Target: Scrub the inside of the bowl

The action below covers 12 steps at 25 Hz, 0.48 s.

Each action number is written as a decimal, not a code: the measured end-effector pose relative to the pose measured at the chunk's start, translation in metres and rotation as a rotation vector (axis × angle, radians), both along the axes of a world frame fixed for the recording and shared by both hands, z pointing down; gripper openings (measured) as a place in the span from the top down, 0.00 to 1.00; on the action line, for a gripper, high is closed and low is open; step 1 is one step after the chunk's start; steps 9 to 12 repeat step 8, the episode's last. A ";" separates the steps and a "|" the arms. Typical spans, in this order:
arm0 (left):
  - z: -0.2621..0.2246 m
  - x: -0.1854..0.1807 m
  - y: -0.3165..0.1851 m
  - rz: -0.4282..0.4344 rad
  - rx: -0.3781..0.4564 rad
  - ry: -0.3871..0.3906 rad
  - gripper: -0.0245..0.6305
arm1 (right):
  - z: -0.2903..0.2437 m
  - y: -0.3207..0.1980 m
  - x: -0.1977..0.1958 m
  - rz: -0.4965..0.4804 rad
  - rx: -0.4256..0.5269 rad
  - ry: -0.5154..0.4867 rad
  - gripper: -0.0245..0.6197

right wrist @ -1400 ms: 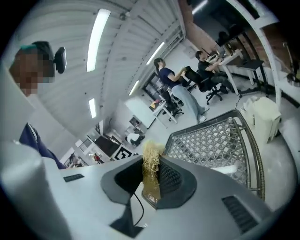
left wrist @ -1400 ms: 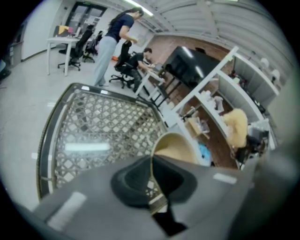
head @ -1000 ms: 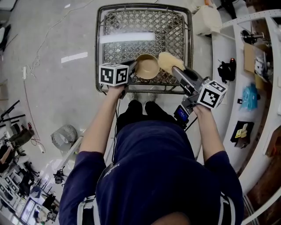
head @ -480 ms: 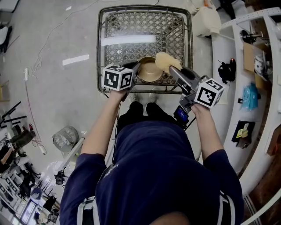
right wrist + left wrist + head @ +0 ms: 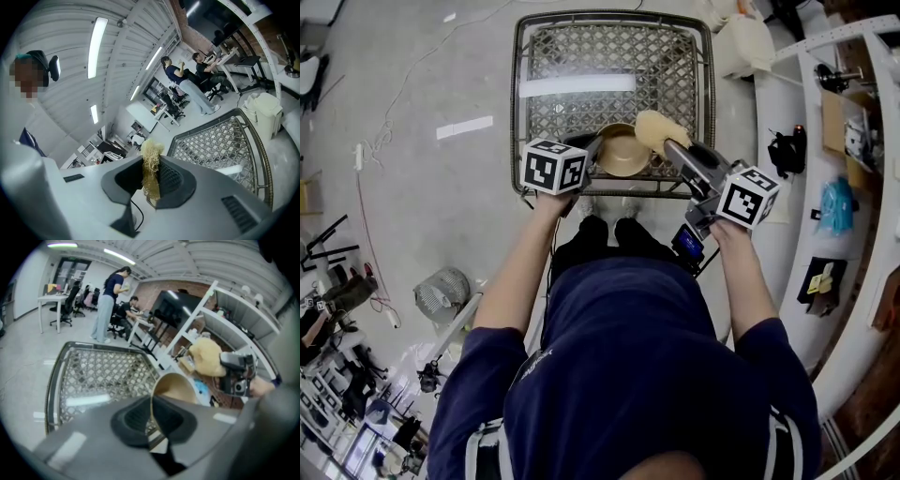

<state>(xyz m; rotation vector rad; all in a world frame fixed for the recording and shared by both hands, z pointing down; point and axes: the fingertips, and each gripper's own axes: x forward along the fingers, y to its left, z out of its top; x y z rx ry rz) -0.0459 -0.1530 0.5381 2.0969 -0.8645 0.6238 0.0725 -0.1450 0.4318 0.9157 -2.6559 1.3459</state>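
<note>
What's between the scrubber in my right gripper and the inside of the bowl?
Nothing visible. The yellow scrubber, clamped in the right gripper, sits at the right rim of the bowl, whose inside looks empty. The left gripper grips the opposite rim, clear of that path.

Bright ceiling strips [image 5: 96, 47] glare off the floor [image 5: 412, 187]; both gripper views bend and blur at the edges.
</note>
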 end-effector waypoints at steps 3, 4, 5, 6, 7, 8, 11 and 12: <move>-0.001 -0.001 0.003 0.004 0.001 -0.004 0.95 | -0.001 0.001 -0.002 -0.003 0.004 0.000 0.86; -0.001 -0.001 0.003 0.004 0.002 -0.005 0.95 | -0.002 0.001 -0.003 -0.004 0.005 -0.001 0.86; -0.002 -0.002 0.003 0.004 0.003 -0.006 0.95 | -0.002 0.001 -0.004 -0.005 0.005 -0.001 0.86; -0.003 -0.003 0.003 0.004 0.004 -0.007 0.95 | -0.003 0.001 -0.005 -0.006 0.005 -0.002 0.86; -0.003 -0.004 0.003 0.003 0.005 -0.008 0.95 | -0.003 0.001 -0.006 -0.007 0.005 -0.003 0.86; -0.004 -0.005 0.003 0.003 0.006 -0.009 0.95 | -0.004 0.001 -0.007 -0.007 0.005 -0.004 0.86; -0.004 -0.005 0.003 0.003 0.006 -0.009 0.95 | -0.004 0.001 -0.007 -0.007 0.005 -0.004 0.86; -0.004 -0.005 0.003 0.003 0.006 -0.009 0.95 | -0.004 0.001 -0.007 -0.007 0.005 -0.004 0.86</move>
